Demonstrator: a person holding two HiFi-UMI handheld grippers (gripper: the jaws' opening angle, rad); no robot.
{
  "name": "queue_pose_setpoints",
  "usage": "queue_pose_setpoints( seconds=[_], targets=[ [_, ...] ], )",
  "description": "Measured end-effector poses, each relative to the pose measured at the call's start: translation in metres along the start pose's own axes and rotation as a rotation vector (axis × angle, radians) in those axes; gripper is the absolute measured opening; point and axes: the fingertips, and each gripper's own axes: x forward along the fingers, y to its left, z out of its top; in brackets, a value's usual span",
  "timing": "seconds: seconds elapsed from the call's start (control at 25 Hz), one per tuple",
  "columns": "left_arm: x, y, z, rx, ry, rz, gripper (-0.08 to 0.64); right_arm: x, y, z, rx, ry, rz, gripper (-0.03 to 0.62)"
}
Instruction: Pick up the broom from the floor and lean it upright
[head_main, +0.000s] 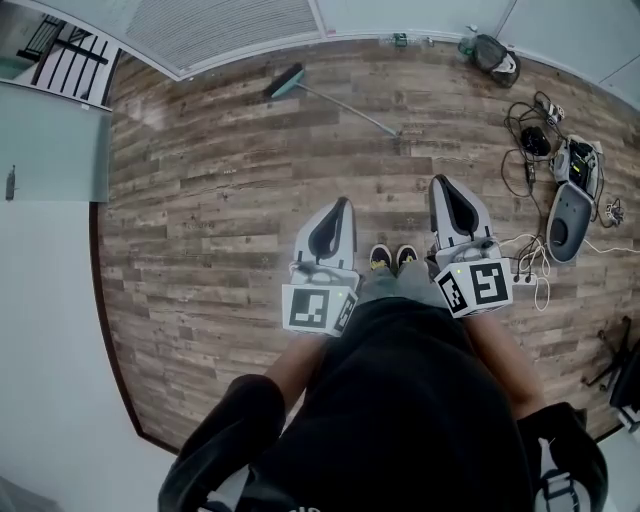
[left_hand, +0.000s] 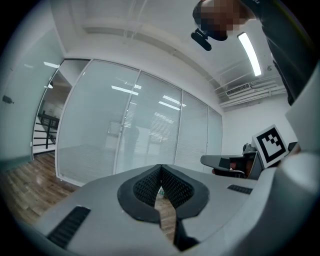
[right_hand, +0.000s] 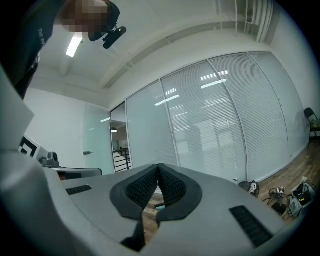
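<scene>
Broom flat on floor; both grippers empty.
Broom (head_main: 286, 82) lies on the wood floor (head_main: 200, 200) near the glass wall (head_main: 230, 30), well ahead of left gripper (head_main: 343, 205) and right gripper (head_main: 438, 183), both pressed together on nothing. Cables (head_main: 525, 150) lie at far right.

**Glass-walled room, plank floor**

Under me runs a floor (head_main: 200, 200) of weathered brown planks. Ahead, glass panels (right_hand: 235, 115) with slatted blinds span the wall and mirror the ceiling lights. A strip light (left_hand: 248, 52) glows on the white ceiling (a vent (left_hand: 237, 90) sits near it). To my right, tangled cables (head_main: 525, 150) and grey gear (head_main: 565, 220) litter the floor. A dark stair railing (left_hand: 42, 127) shows at left.
</scene>
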Motion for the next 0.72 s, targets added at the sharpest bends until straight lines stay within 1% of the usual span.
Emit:
queue_pose_setpoints(
  seconds=[0.16,0.4,0.52,0.72],
  targets=[
    [0.01,0.009,0.006,0.011,-0.011,0.0,0.021,0.013,0.001,-0.001,0.001,0.015,0.014,0.017],
    [0.04,0.027,0.013,-0.015,-0.018,0.042,0.021,0.045,-0.008,0.002,0.004,0.022,0.053,0.017],
    [0.062,0.027,0.018,-0.007,-0.017,0.043,0.021,0.062,-0.022,0.009,-0.003,0.008,0.067,0.017],
    [0.108,0.021,0.026,0.043,-0.005,0.024,0.021,0.089,-0.065,0.016,0.017,-0.007,0.061,0.017]
  ],
)
